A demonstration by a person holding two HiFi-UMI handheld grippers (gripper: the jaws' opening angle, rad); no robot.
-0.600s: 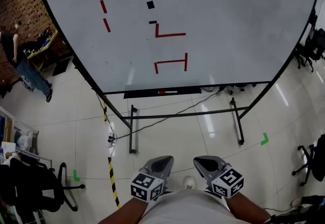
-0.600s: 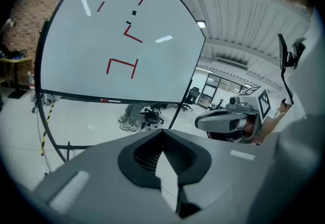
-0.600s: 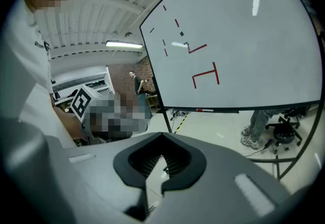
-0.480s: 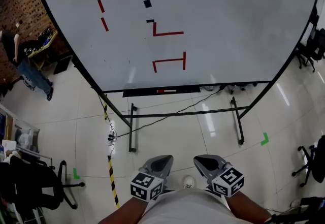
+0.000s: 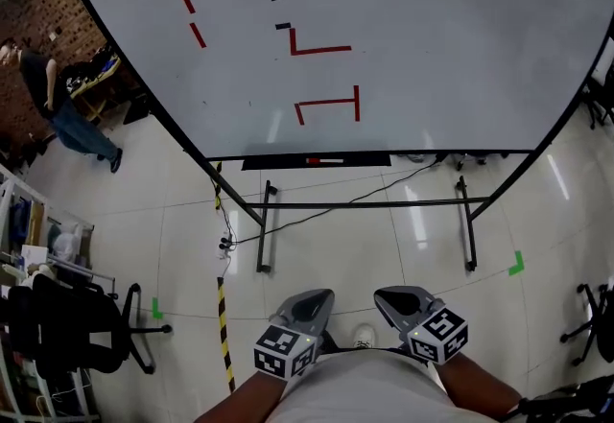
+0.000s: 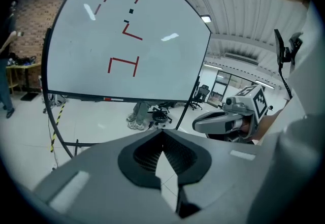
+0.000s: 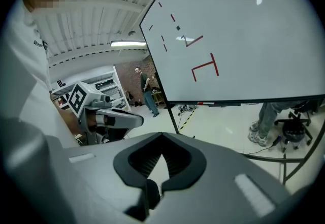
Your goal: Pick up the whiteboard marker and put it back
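Observation:
A red-and-white whiteboard marker (image 5: 322, 161) lies in the black tray (image 5: 365, 161) under the big whiteboard (image 5: 432, 37), which carries red line marks. It also shows small in the left gripper view as the marker (image 6: 112, 99) and in the right gripper view as the marker (image 7: 205, 103). My left gripper (image 5: 309, 302) and right gripper (image 5: 395, 297) are held side by side close to my body, far short of the board. Both are shut with nothing in them. Each one's jaws meet in its own view: left gripper (image 6: 162, 159), right gripper (image 7: 161, 159).
The board's black stand (image 5: 365, 206) has two feet on the tiled floor, with a cable (image 5: 288, 229) running past them. Yellow-black tape (image 5: 223, 316) lies on the floor at left. A person (image 5: 58, 105) stands at far left; a black office chair (image 5: 72, 335) is near me.
The head view has shifted: the board and its tray sit a little higher and further right in frame. Both grippers stay shut near my body.

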